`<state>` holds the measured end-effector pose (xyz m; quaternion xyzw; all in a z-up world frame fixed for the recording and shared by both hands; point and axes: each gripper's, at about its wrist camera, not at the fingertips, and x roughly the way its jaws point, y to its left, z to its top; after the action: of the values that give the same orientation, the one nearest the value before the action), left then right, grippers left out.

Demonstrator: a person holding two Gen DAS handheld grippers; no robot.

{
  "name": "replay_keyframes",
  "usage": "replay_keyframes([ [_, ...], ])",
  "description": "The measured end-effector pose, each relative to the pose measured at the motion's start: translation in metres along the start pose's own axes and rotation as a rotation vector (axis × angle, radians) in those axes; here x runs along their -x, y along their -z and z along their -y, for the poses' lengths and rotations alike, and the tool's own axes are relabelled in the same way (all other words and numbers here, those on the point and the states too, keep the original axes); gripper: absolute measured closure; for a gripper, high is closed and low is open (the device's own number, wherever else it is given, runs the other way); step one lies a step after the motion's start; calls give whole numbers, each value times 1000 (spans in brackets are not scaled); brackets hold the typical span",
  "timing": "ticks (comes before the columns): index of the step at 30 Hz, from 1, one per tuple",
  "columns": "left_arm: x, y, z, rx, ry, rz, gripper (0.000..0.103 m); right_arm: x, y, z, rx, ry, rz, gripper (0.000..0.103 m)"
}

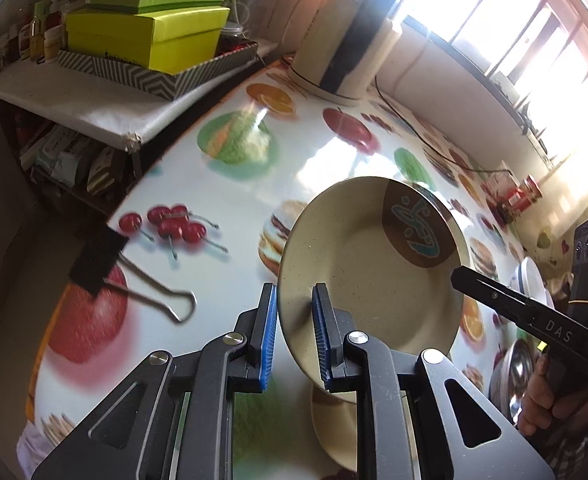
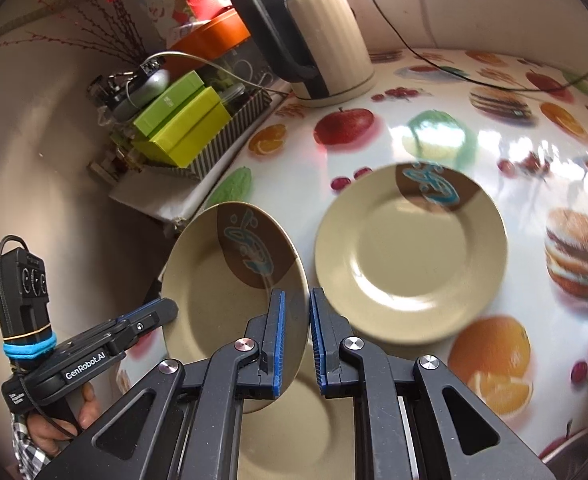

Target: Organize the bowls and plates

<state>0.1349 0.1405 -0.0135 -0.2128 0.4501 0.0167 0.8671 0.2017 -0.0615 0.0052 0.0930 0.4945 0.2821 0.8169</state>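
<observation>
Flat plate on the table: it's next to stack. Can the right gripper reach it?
Probably not yet: right gripper is shut on the tilted plate; nothing else blocks the flat plate.

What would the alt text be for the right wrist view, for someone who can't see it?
A tilted beige plate is clamped at opposite rims by the right tool and the left tool, above a fruit-print tablecloth. A matching plate lies flat beside it; a kettle stands behind.

My left claw (image 1: 294, 332) and right claw (image 2: 295, 340) are black, with ribbed blue pads (image 2: 278, 336) and silver screws (image 2: 353, 344). White "GenRobot.AI" lettering, a blue band, checked sleeve (image 2: 28, 446) at seven o'clock.
</observation>
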Motion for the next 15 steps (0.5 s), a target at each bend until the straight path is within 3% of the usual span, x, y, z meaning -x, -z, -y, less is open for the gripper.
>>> replay_keyframes([
  [15, 0, 34, 13, -24, 6, -45, 85, 22, 45, 16, -48, 25, -14, 90],
])
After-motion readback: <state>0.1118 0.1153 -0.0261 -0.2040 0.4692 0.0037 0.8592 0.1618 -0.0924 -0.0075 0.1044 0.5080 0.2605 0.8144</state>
